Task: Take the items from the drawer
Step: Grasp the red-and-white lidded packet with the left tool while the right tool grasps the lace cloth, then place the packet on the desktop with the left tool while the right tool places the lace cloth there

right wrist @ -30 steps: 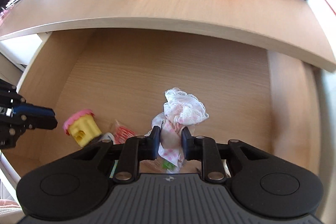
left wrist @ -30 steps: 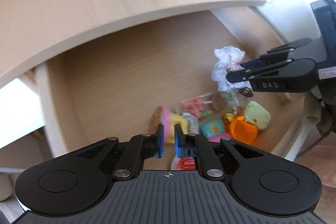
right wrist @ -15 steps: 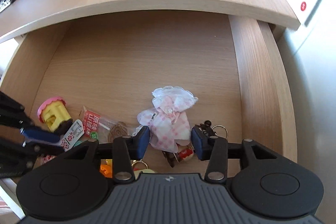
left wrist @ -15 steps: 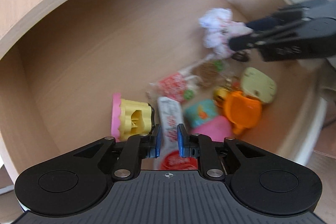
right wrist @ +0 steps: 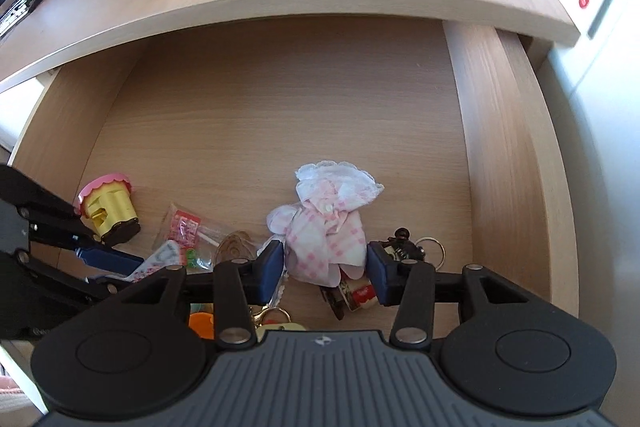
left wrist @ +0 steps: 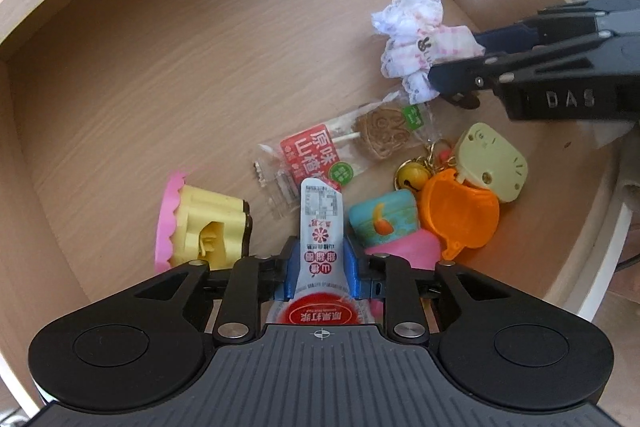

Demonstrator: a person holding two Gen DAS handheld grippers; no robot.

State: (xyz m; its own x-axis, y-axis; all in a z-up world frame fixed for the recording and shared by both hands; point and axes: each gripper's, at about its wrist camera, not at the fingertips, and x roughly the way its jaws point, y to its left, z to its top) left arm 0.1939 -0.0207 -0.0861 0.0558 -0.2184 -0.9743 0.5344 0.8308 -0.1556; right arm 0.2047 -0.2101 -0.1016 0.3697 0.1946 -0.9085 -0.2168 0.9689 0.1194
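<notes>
Inside the open drawer, the left claw pinches a white-and-red sachet lying at the front, while the right claw, spread wide, straddles a pink checked lace-trimmed cloth.
</notes>
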